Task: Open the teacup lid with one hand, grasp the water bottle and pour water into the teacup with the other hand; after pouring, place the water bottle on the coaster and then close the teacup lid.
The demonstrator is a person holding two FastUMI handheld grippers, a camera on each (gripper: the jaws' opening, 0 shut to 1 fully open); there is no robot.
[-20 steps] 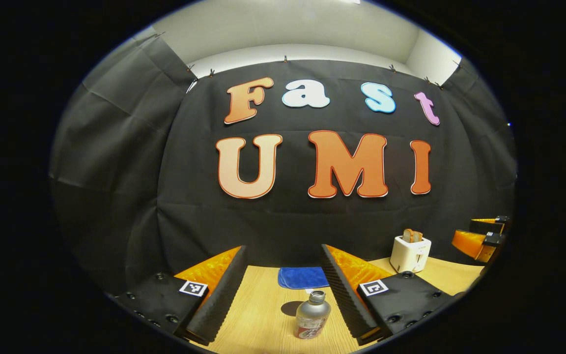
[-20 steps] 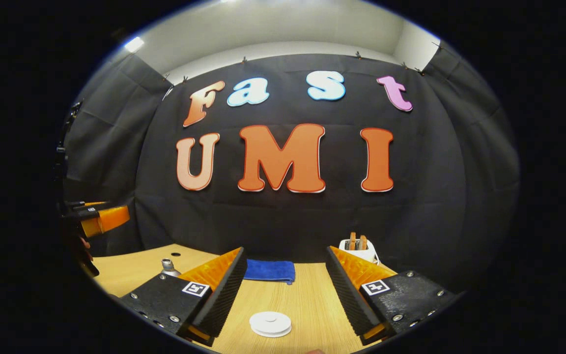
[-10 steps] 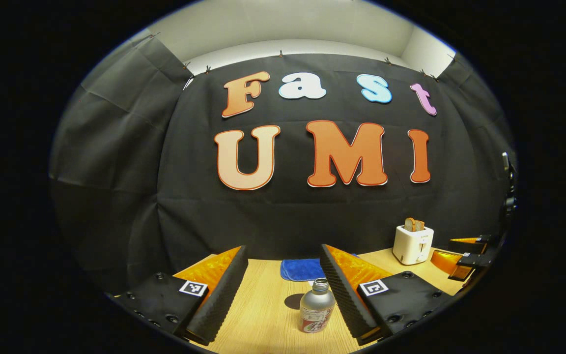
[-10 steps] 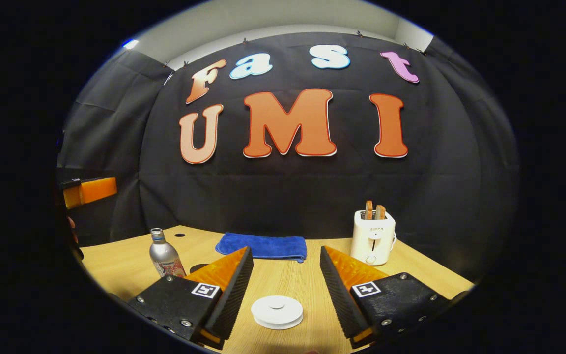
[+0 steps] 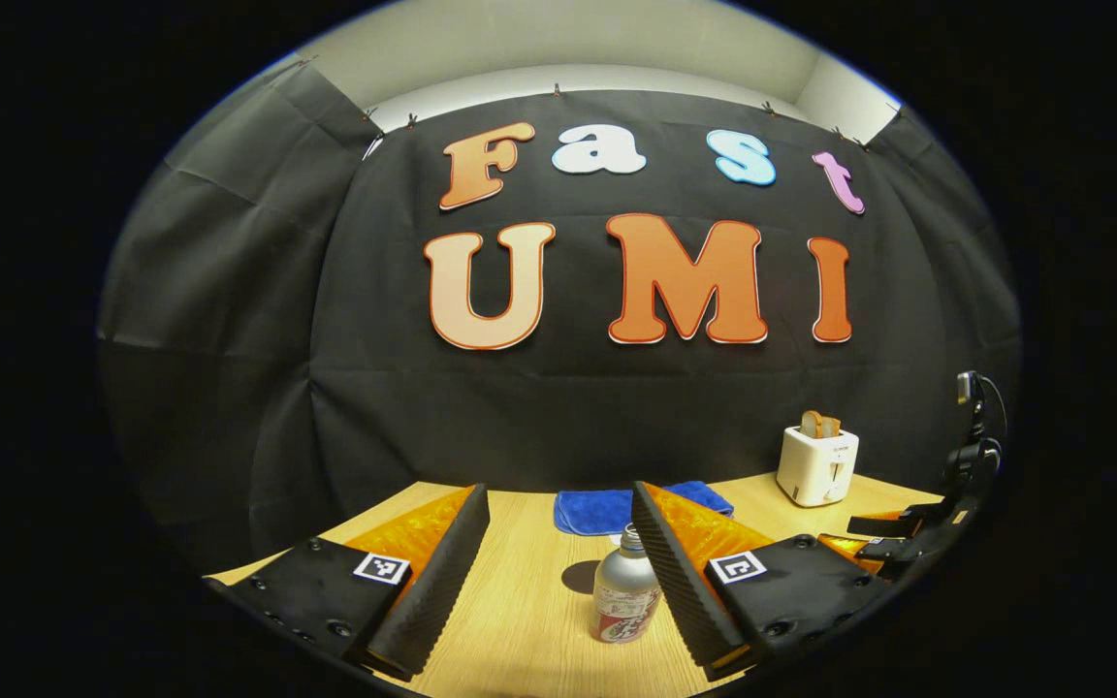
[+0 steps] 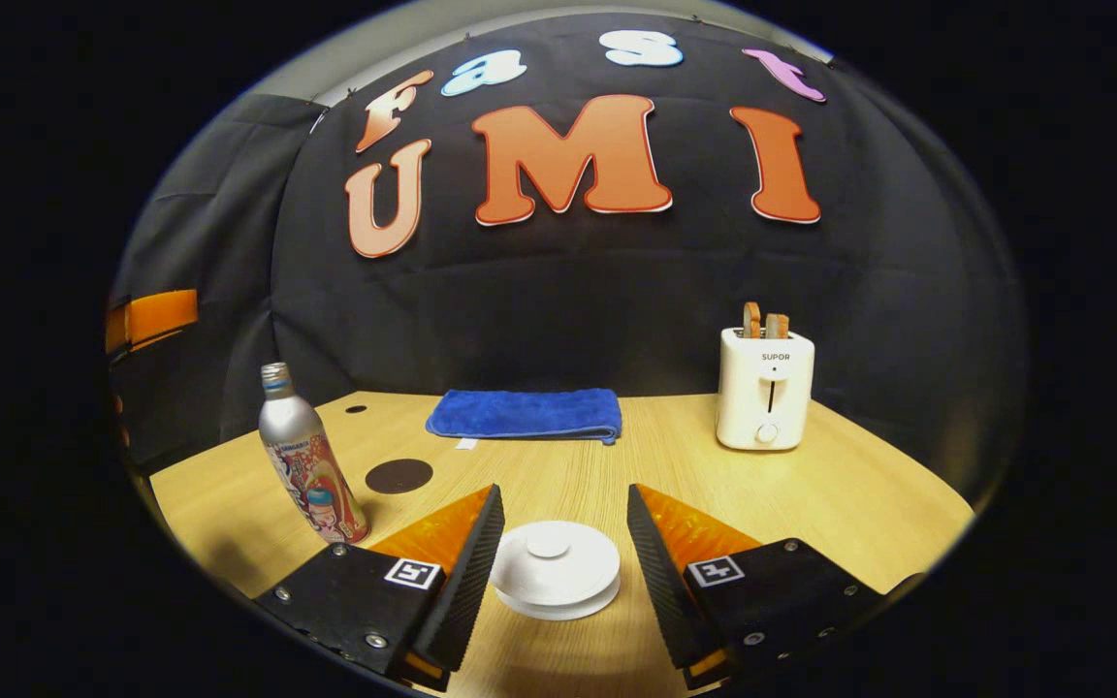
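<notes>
A white teacup lid [image 6: 556,570] with a small knob lies between the fingers of my right gripper [image 6: 563,492], which stands open and touches nothing. The cup under the lid is hidden. A silver water bottle [image 6: 306,460] with a printed label and no cap stands upright at the left. Beside it on the table lies a dark round coaster [image 6: 398,475]. In the left gripper view the water bottle [image 5: 624,599] stands close to the right finger of my open left gripper [image 5: 558,490], apart from both fingers. My left gripper [image 6: 146,315] also shows at the far left edge.
A folded blue cloth [image 6: 525,414] lies at the back of the wooden table [image 6: 811,485]. A white toaster [image 6: 765,388] with two slices of toast stands at the back right. My right gripper [image 5: 893,543] appears low at the right in the left gripper view.
My right gripper has come down and forward, so the lid now sits between its fingers. My left gripper has edged nearer the bottle, which now stands beside its right finger.
</notes>
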